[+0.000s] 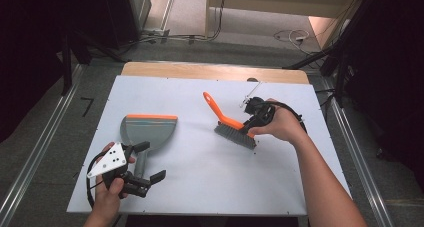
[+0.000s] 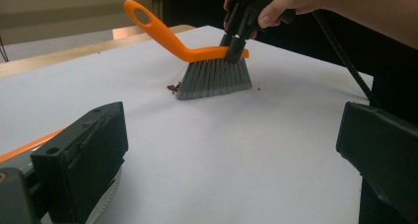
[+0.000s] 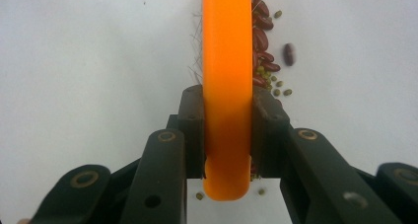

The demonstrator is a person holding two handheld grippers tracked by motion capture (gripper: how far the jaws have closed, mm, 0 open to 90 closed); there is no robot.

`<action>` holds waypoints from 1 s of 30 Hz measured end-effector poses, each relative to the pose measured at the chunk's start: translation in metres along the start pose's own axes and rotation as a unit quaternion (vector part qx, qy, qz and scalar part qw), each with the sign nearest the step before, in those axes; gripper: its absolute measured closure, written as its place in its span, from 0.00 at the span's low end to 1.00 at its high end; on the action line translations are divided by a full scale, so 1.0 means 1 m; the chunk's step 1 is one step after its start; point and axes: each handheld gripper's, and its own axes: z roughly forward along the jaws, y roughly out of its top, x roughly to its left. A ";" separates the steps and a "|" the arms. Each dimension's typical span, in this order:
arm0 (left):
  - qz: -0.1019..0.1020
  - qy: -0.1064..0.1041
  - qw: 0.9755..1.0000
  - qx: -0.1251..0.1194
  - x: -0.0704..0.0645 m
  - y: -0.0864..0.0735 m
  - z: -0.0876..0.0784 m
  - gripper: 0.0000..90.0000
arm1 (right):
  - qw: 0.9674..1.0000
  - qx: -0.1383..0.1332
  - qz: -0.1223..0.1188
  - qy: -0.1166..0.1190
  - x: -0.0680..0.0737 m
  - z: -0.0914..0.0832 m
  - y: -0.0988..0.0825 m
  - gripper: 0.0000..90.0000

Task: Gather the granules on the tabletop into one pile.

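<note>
- Orange plastic is sitting pinched between the jaws of my right gripper (image 3: 226,135): I am clamping the back of the brush (image 1: 231,123) near its blunt end, with the jaws pressing on both of its sides.
- Seen from above, I am holding the brush at about two o'clock on the white table (image 1: 200,187), its long handle pointing up and away toward eleven o'clock.
- Grey bristles (image 2: 213,78) are touching the table surface, and the brush is standing roughly upright on them.
- Dark red beans (image 3: 261,41) and small green ones are lying in a line just beside the brush, at its three o'clock side in the right gripper view; one red bean is lying a little apart from the rest.
- In the left gripper view a few red beans are showing at the near corner of the bristles.
- I am holding my left gripper (image 1: 147,162) at about seven o'clock on the table, its jaws spread wide and gripping nothing.
- The handle of the grey dustpan (image 1: 148,131) is lying between those spread jaws, with the orange-edged pan resting flat toward ten o'clock.
- Brush and dustpan are lying well apart, with bare table between them.
</note>
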 end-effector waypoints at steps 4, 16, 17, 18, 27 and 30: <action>0.000 -0.001 1.000 0.000 0.000 0.000 0.000 0.00 | 1.000 -0.005 0.013 -0.007 -0.003 -0.001 0.000 0.76; 0.003 -0.001 1.000 0.005 0.000 -0.001 0.001 0.00 | 0.987 -0.071 0.143 -0.028 0.008 -0.035 -0.029 0.76; 0.003 -0.002 1.000 0.005 0.000 -0.001 0.002 0.00 | 0.981 -0.076 0.175 -0.045 0.009 -0.038 -0.042 0.76; 0.003 -0.002 1.000 0.005 0.000 -0.001 0.002 0.00 | 0.981 -0.076 0.175 -0.045 0.009 -0.038 -0.042 0.76; 0.005 -0.005 1.000 0.007 -0.002 0.000 0.006 0.00 | 0.945 -0.086 0.303 -0.090 0.005 -0.042 -0.086 0.76; 0.005 -0.007 1.000 0.006 -0.003 0.001 0.007 0.00 | 0.939 -0.075 0.317 -0.107 0.004 -0.039 -0.089 0.76</action>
